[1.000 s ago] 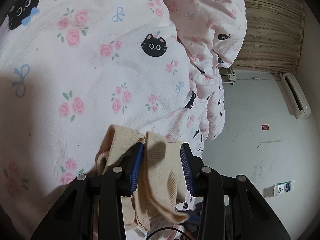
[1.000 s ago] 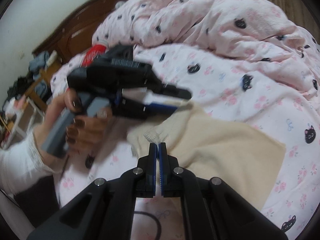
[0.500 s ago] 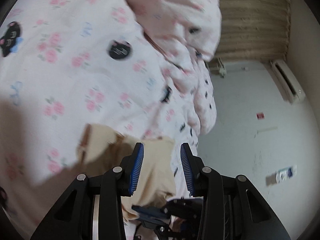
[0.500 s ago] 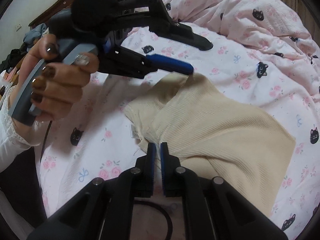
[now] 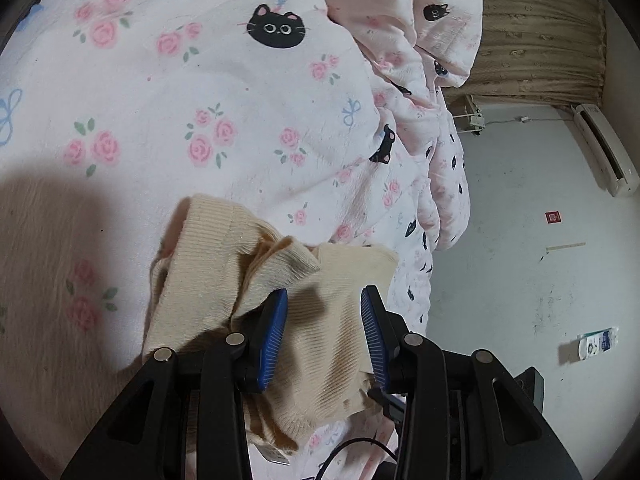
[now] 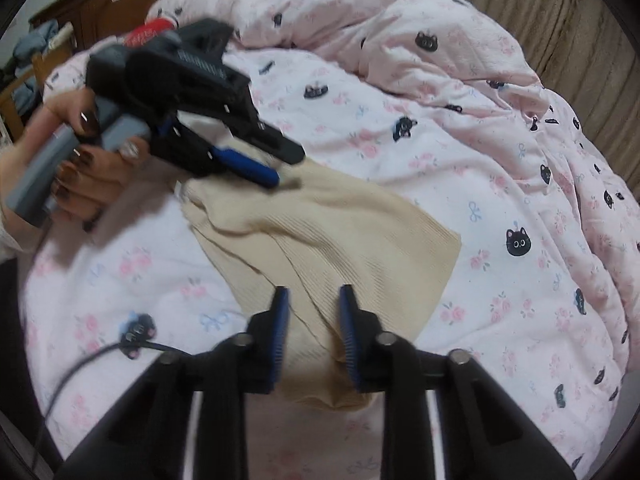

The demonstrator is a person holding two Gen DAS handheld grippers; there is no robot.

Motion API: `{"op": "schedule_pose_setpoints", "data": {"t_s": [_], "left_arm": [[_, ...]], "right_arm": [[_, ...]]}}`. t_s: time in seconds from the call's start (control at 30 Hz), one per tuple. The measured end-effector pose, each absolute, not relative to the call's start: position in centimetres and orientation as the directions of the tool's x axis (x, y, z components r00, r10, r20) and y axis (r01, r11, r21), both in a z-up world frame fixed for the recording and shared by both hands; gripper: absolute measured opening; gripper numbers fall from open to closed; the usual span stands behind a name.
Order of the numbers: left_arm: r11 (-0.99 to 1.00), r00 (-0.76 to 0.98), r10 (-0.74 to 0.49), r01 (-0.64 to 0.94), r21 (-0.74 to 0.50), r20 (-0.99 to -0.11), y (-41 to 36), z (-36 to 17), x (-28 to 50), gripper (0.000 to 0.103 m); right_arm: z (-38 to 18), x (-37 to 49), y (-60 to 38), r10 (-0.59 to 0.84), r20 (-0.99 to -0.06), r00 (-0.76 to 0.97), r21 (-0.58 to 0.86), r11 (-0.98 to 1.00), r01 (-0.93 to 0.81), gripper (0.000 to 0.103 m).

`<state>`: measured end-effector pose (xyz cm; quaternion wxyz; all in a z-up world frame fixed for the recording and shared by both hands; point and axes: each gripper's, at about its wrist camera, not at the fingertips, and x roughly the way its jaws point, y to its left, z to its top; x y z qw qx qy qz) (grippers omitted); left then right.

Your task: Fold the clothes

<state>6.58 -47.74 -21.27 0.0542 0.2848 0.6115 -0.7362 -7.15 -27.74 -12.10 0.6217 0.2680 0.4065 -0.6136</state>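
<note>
A cream knit top (image 6: 332,236) lies part-folded on the bed (image 6: 500,184), near its edge. The left gripper (image 5: 324,320), fingers part open, has bunched cloth between them; I cannot tell if they pinch. The right gripper (image 6: 314,320) is opening over the hem, seemingly releasing it.

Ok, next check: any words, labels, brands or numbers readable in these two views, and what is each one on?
No text can be read in either view.
Garment tag on the cream knit top: too small to read.
Red sign on the wall: only a blur.
Blue and white pack on the floor: print too small.
Red item behind the left gripper: white lettering blurred.
</note>
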Motion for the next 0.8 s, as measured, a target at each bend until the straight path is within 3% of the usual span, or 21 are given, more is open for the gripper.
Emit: {"op": "schedule_pose_setpoints", "data": {"t_s": [0.5, 0.53, 0.6, 0.8], "left_arm": [[-0.232, -0.831, 0.287, 0.423, -0.876, -0.477, -48.0, -21.4, 6.4, 0.034], [-0.234, -0.829, 0.288, 0.425, -0.875, -0.479, -48.0, -21.4, 6.2, 0.034], [-0.235, -0.827, 0.290, 0.427, -0.873, -0.482, -48.0, -21.3, 6.2, 0.034], [-0.240, -0.815, 0.298, 0.440, -0.865, -0.497, -48.1, -21.2, 6.2, 0.034]], "right_arm": [[-13.5, -8.6, -26.8, -0.517, -0.840, -0.165, -0.243, 0.086, 0.966, 0.021], [-13.6, -8.7, -26.9, -0.513, -0.842, -0.168, -0.244, 0.084, 0.966, 0.020], [-13.8, -8.9, -26.9, -0.503, -0.847, -0.174, -0.245, 0.079, 0.966, 0.003], [-13.2, -10.3, -25.6, -0.487, -0.859, -0.155, -0.213, 0.064, 0.975, 0.004]]}}
